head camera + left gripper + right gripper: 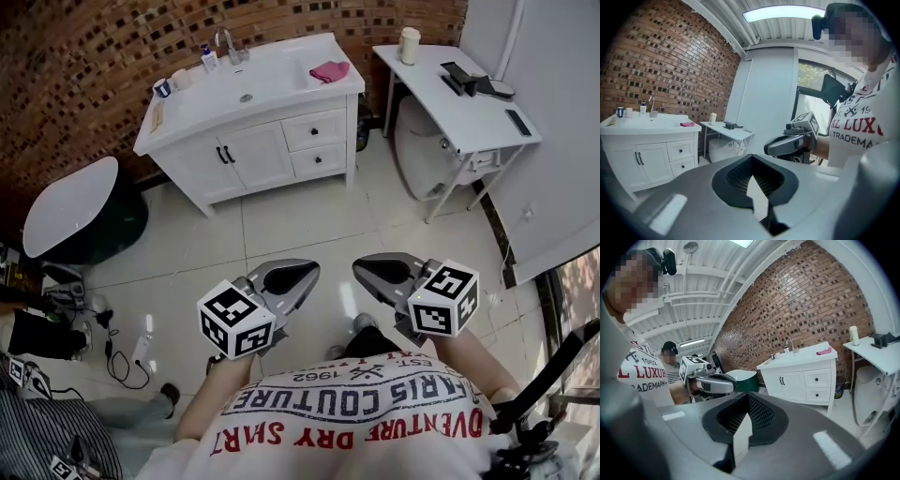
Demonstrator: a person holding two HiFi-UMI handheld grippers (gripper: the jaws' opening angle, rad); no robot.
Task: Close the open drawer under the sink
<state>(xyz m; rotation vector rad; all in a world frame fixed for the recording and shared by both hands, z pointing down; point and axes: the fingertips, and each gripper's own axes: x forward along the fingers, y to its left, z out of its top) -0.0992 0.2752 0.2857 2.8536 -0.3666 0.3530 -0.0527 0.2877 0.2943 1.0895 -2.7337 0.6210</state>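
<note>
The white sink cabinet point(246, 155) stands against the brick wall, far ahead of me. Its two small drawers point(315, 130) sit at the right, one above the other, each with a dark knob. From here both fronts look about flush, as they do in the right gripper view point(818, 378). My left gripper point(302, 275) and right gripper point(364, 269) hang side by side close to my body, over the tiled floor. Both are shut with nothing between the jaws. The left gripper's jaws point(756, 190) point past the right gripper point(786, 145).
A pink cloth point(330, 70), bottles and a tap sit on the sink top. A white table point(457, 97) with a cup and dark items stands right of the cabinet. A green tub with a white lid point(70, 204) is at the left. Cables point(114, 358) and another person point(52, 433) are at lower left.
</note>
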